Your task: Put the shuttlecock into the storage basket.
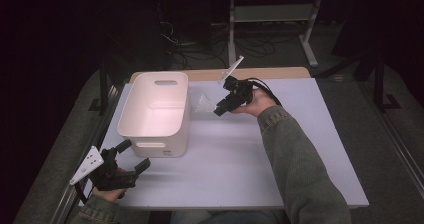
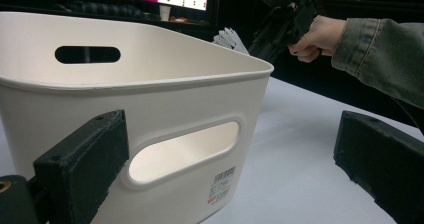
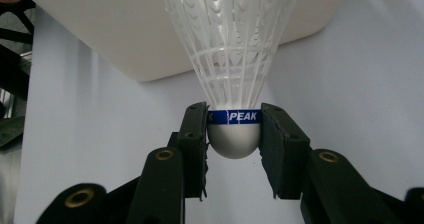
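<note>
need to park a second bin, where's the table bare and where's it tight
Bare: the wide stretch of table between the white bin and the sleeve, and the far right part past the sleeve. Tight: the near left corner, where the left gripper sits open at the bin, and beside the bin's far right, where the right gripper holds a shuttlecock.

The high view looked forward and down from above the person's side, taking in the whole worktop (image 1: pixel 300 154) and the white bin (image 1: pixel 157 111). The left gripper view sat low and close before the bin's (image 2: pixel 150 99) near wall. The right gripper view faced the bin's (image 3: pixel 125 29) side wall across a shuttlecock (image 3: pixel 232 49), very near.
</note>
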Motion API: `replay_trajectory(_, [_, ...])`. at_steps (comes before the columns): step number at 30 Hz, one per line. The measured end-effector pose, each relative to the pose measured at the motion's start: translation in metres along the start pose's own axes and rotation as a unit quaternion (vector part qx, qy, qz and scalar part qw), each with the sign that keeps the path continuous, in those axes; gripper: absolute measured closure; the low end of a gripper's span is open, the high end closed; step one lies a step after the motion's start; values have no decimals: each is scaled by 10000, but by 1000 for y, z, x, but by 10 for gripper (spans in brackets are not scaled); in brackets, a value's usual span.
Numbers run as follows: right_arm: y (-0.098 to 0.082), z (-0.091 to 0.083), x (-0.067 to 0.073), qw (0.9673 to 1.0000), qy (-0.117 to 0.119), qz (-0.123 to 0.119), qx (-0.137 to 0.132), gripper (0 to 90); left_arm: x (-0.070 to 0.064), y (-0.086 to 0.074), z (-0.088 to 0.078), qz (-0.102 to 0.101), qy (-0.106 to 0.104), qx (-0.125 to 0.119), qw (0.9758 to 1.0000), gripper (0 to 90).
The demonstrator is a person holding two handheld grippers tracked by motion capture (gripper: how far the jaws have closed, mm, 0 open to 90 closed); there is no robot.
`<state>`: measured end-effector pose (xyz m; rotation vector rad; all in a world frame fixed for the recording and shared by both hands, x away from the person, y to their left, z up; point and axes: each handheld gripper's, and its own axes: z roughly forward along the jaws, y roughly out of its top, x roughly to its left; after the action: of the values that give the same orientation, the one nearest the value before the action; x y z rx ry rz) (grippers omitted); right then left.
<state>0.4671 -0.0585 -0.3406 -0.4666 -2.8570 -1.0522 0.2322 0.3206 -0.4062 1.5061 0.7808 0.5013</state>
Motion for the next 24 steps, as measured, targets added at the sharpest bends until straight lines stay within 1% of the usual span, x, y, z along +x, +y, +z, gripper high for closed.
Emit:
replay_trajectory(3, [2, -6, 2, 10000, -3, -6, -56, 637, 0, 0, 0, 9, 4, 9, 10000, 8])
replay_trajectory(10, [9, -14, 7, 9999, -51, -85, -38, 636, 0, 0, 0, 31, 1, 25, 10000, 8])
replay_trajectory(13, [11, -17, 9, 9999, -70, -104, -92, 637, 0, 0, 0, 28, 0, 18, 10000, 8])
replay_trajectory(14, [12, -19, 11, 9999, -90, -64, -89, 637, 0, 0, 0, 45, 0, 21, 10000, 8])
replay_trajectory(17, [15, -21, 14, 9998, -145, -93, -105, 637, 0, 0, 0, 25, 1, 16, 10000, 8])
replay_trajectory(18, [16, -22, 14, 9998, -126, -130, -126, 636, 0, 0, 0, 7, 3, 10, 10000, 8])
replay_trajectory(20, [17, -23, 16, 9998, -130, -116, -134, 636, 0, 0, 0, 17, 1, 19, 10000, 8])
replay_trajectory(22, [19, -24, 18, 9997, -135, -144, -136, 637, -1, 0, 0, -51, 15, 18, 10000, 8])
replay_trajectory(23, [20, -25, 19, 9998, -123, -93, -133, 636, -1, 0, 0, -56, 15, 16, 10000, 8])
replay_trajectory(24, [22, -27, 22, 9997, -139, -116, -147, 637, -1, 0, 0, -47, 15, 14, 10000, 8])
